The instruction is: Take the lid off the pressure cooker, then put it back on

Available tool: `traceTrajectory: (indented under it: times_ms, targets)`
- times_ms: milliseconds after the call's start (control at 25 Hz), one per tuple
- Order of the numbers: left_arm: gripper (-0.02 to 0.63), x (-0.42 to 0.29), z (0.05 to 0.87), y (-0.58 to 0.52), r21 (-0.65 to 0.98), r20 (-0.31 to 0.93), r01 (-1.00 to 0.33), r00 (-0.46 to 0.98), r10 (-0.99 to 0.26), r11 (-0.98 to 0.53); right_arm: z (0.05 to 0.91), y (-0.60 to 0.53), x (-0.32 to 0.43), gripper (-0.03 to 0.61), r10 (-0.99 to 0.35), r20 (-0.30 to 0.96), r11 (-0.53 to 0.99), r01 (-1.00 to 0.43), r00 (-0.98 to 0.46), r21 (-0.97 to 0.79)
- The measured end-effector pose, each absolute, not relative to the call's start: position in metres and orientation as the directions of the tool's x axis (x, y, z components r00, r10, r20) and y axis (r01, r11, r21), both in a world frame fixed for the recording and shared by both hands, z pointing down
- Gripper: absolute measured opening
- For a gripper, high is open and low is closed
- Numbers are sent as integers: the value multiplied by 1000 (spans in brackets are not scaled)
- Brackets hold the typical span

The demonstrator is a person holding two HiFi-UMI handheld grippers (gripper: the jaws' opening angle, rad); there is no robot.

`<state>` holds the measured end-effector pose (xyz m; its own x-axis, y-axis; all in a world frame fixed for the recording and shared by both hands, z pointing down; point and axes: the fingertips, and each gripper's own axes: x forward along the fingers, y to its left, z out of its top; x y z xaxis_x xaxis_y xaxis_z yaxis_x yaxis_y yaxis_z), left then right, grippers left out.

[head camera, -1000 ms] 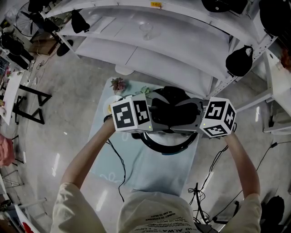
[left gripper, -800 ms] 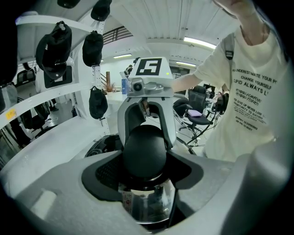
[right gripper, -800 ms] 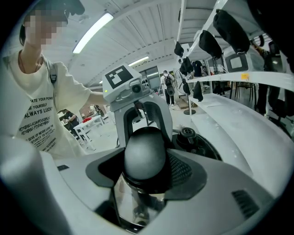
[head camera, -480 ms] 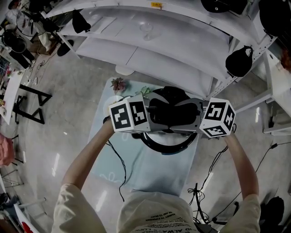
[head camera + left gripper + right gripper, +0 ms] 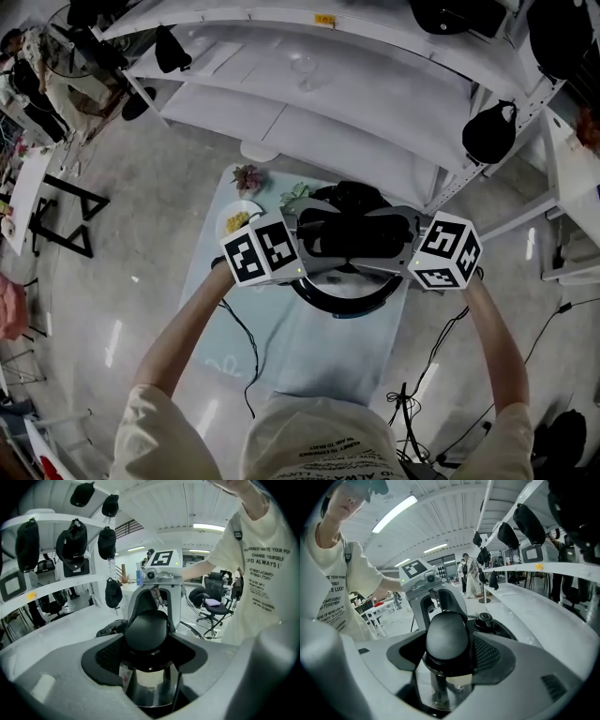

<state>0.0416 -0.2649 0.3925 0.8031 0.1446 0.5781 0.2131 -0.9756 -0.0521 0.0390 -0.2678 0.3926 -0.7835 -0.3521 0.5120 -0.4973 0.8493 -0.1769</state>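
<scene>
Left gripper view showed the left gripper [image 5: 146, 637] with its jaws clamped on one rounded black handle [image 5: 145, 625] of the black-topped steel pressure cooker lid [image 5: 354, 234]. The right gripper [image 5: 447, 644] had its jaws clamped on the opposite handle [image 5: 446, 634]. The lid sat level between them, over the dark round pot rim [image 5: 342, 302] on the pale blue cloth-covered counter [image 5: 314, 361].

Left gripper [image 5: 302, 246], right gripper [image 5: 405, 248] flank lid [image 5: 354, 234] over cooker [image 5: 342, 302].
</scene>
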Motion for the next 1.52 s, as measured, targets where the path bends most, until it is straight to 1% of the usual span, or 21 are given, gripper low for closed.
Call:
traceTrajectory:
  times_ms: [320, 520, 680, 840, 880, 920, 1080, 1160, 1280, 1360, 1520]
  targets:
    - [278, 34, 386, -267, -102, 508, 42, 861, -16, -994, 390, -264, 44, 293, -446, 481, 804, -574, -755, -155]
    - [276, 19, 371, -272, -121, 415, -131, 894, -170, -984, 389, -253, 52, 291, -523, 455, 758, -637, -721, -138]
    - [276, 5, 366, -265, -133, 365, -254, 886, -286, -958, 382, -243, 62, 290, -608, 405, 698, -703, -683, -139]
    - [270, -5, 361, -251, -146, 322, -364, 862, -392, -920, 376, -229, 69, 280, -661, 370, 655, -743, -653, -140]
    - [256, -8, 359, -246, -146, 309, -387, 856, -414, -910, 374, -225, 71, 258, -679, 356, 639, -755, -642, -146]
    - [234, -10, 358, -241, -144, 296, -408, 852, -433, -902, 372, -221, 73, 223, -696, 340, 624, -767, -632, -149]
    - [121, -17, 352, -219, -142, 253, -471, 833, -492, -871, 362, -202, 77, 130, -749, 272, 587, -795, -605, -152]
    - [100, -20, 351, -206, -138, 252, -489, 824, -508, -861, 357, -192, 79, 95, -766, 245, 572, -804, -594, -160]
    - [74, -25, 344, -189, -141, 222, -518, 814, -537, -844, 350, -177, 78, 66, -784, 214, 561, -813, -583, -160]
    - [59, -28, 342, -178, -137, 206, -536, 807, -553, -833, 347, -165, 76, 49, -791, 200, 559, -816, -578, -150]
    - [43, -37, 347, -156, -119, 217, -558, 792, -570, -821, 343, -144, 70, 25, -802, 165, 556, -819, -574, -142]
